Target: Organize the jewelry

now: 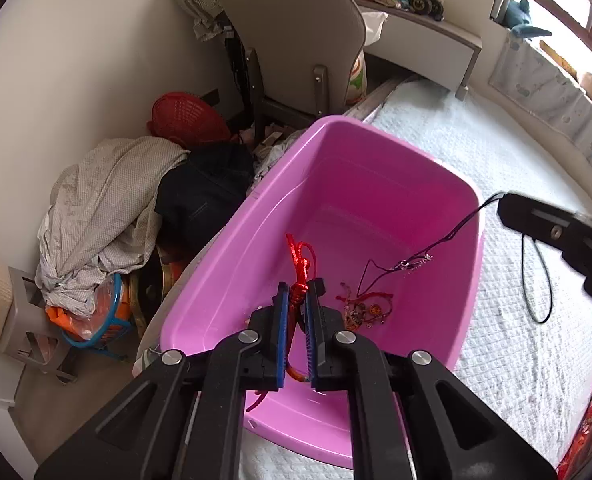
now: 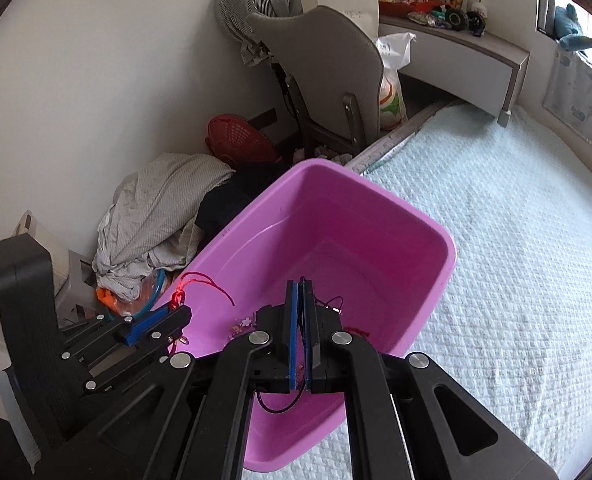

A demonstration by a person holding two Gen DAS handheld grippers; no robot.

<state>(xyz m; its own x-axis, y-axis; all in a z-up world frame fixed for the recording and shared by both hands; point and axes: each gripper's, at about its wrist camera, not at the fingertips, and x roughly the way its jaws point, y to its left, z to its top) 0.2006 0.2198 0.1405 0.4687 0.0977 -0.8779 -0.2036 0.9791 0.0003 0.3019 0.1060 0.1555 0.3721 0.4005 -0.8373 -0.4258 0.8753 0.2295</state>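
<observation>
A pink plastic bin (image 1: pixel 376 168) stands on the bed, holding a small tangle of red and gold jewelry (image 1: pixel 364 312). My left gripper (image 1: pixel 300 286) hangs over the bin's near end, shut on a red knotted cord (image 1: pixel 302 264) whose loops stick up above the pads. My right gripper (image 1: pixel 508 208) comes in from the right, and a dark cord necklace with a silver pendant (image 1: pixel 414 262) trails from it into the bin. In the right wrist view my right gripper (image 2: pixel 300 283) is shut on that thin black cord (image 2: pixel 280 406). There my left gripper (image 2: pixel 178 314) holds the red cord (image 2: pixel 204 280) at the bin's (image 2: pixel 376 208) left rim.
The bin sits on a white quilted bedspread (image 1: pixel 496 160). A black cord loop (image 1: pixel 536 280) lies on it at the right. Left of the bed are piled clothes (image 1: pixel 108 208), a red basket (image 1: pixel 188 120) and a grey chair (image 1: pixel 296 40). A shelf with toys (image 1: pixel 416 4) is behind.
</observation>
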